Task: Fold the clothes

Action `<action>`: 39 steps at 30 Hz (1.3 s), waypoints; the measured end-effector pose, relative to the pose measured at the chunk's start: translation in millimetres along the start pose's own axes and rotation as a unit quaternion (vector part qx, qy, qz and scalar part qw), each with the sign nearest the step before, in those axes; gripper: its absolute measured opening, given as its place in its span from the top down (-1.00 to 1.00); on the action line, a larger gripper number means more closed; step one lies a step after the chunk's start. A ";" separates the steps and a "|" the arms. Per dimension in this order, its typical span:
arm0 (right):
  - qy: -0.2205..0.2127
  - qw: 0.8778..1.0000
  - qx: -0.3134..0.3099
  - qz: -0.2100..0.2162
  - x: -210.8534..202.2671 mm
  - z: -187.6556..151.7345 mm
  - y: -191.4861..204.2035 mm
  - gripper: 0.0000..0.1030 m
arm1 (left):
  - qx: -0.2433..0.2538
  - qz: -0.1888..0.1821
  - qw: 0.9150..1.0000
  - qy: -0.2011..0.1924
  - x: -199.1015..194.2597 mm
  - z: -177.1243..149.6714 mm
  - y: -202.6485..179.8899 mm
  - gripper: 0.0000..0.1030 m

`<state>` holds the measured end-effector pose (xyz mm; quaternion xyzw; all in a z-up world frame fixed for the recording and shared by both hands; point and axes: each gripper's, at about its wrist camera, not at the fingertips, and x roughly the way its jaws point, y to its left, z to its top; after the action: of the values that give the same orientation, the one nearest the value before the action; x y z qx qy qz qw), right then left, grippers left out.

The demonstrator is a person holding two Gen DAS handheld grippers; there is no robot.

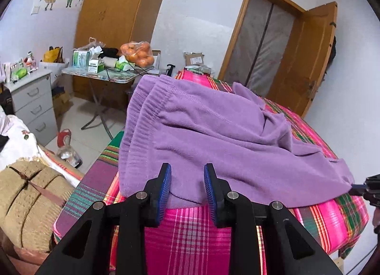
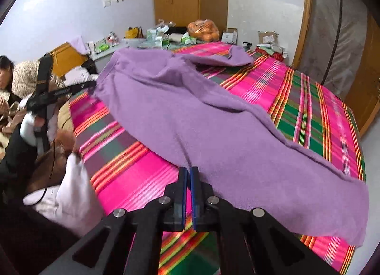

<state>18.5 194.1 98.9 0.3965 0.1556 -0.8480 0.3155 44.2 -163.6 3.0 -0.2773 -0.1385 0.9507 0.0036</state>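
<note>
A soft purple fleece garment [image 1: 213,132] lay spread across a bed covered in a bright pink, green and orange plaid sheet [image 1: 190,234]. From the left wrist view, its stitched elastic waistband sat at the upper left, and the fabric ran in rumpled folds toward the right edge of the bed.

The left gripper [image 1: 187,189], black with blue ribbed pads, was partly open. The garment's near hem sat between its two pads, but whether they pressed on the cloth could not be told.

The right gripper [image 2: 188,194], of the same build, had its blue pads brought together with almost no gap. Its tips met the near edge of the purple fleece; from the left wrist view, at the far right of the frame, its tip looked to pinch a corner of the garment, which stretched toward it.

From the right wrist view the garment [image 2: 201,118] ran diagonally across the bed, with one part lying flat near the far edge.

Behind the bed stood a folding table [image 1: 104,76] piled with boxes and a clear bag of oranges [image 1: 137,54], a grey drawer unit [image 1: 33,106], a wooden wardrobe [image 1: 111,13] and an open wooden door [image 1: 306,61]. A person's pale sleeve [image 2: 71,192] showed at the lower left of the right wrist view.
</note>
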 end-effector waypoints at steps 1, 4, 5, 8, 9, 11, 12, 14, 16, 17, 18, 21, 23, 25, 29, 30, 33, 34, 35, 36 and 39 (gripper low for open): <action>0.008 1.000 -0.003 -0.001 0.8 -3.7 1.3 0.94 | 0.000 0.001 1.000 0.002 -0.2 0.1 1.0 0.43; 0.035 0.999 0.003 0.000 8.1 -15.0 -3.9 0.94 | -0.008 0.009 1.000 -0.001 -4.5 1.5 9.6 0.43; 0.042 0.999 0.005 -0.003 10.2 -18.5 -5.8 0.94 | -0.015 0.015 1.000 -0.004 -7.0 2.0 15.0 0.43; 0.050 0.998 0.014 -0.019 12.0 -25.8 -11.0 0.94 | -0.044 0.036 0.998 -0.012 -11.9 3.3 35.1 0.33; 0.042 0.999 0.020 -0.025 9.8 -26.2 -13.0 0.93 | -0.059 0.041 0.997 -0.013 -12.1 3.1 42.8 0.20; 0.015 0.999 0.031 -0.028 2.8 -23.3 -15.6 0.89 | -0.089 0.047 0.995 -0.011 -11.6 2.3 57.6 0.13; -0.002 0.999 0.035 -0.022 -0.2 -19.4 -14.8 0.74 | -0.098 0.048 0.994 -0.008 -11.2 1.8 61.8 0.11; -0.028 0.999 0.036 -0.010 -3.7 -12.0 -11.1 0.50 | -0.112 0.042 0.993 0.000 -9.0 1.0 67.7 0.03; -0.032 0.999 0.022 0.003 1.3 -5.8 -1.5 0.47 | -0.118 0.020 0.993 0.009 -6.0 -0.5 67.1 -0.01; -0.030 0.999 0.011 0.009 6.6 -3.1 4.1 0.47 | -0.119 0.010 0.993 0.014 -4.4 -1.0 65.3 -0.01; -0.026 1.000 0.001 0.012 12.2 -1.6 9.2 0.47 | -0.118 0.000 0.993 0.019 -2.6 -1.8 62.4 -0.02; -0.018 1.000 -0.007 0.023 25.0 -1.1 16.9 0.47 | -0.105 0.003 0.994 0.026 3.4 -3.3 51.9 -0.03; -0.012 0.999 -0.008 0.029 33.1 -1.1 19.6 0.47 | -0.085 0.021 0.996 0.029 7.7 -2.5 42.8 -0.02; -0.009 1.000 -0.004 0.029 38.5 -1.0 18.3 0.47 | -0.068 0.049 0.996 0.031 12.0 -2.0 37.6 0.41; -0.008 1.000 0.008 0.025 42.8 1.3 16.6 0.47 | -0.082 0.055 0.995 0.029 11.7 1.6 47.5 0.48; -0.009 1.000 0.009 0.024 43.1 1.9 16.1 0.47 | -0.076 0.069 0.994 0.023 9.9 3.6 49.7 0.48; -0.016 1.000 0.014 0.021 41.2 4.4 14.1 0.47 | -0.076 0.080 0.994 0.009 5.4 13.5 60.7 0.49; -0.019 0.999 0.015 0.020 40.7 5.6 13.4 0.47 | -0.077 0.080 0.994 0.007 5.8 17.7 65.3 0.49; -0.022 0.999 0.017 0.020 39.4 6.1 12.5 0.47 | -0.077 0.083 0.994 0.006 6.5 20.6 69.0 0.49; -0.025 0.999 0.020 0.019 38.3 6.3 11.5 0.47 | -0.077 0.085 0.993 0.006 7.7 23.0 72.4 0.49; -0.029 0.999 0.027 0.017 34.5 5.4 7.2 0.47 | -0.083 0.086 0.993 0.010 12.4 26.6 81.9 0.49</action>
<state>3.4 171.7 75.7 0.3823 0.1169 -0.8576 0.3236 25.4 -248.2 -3.7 -0.2970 -0.1923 0.9299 -0.1002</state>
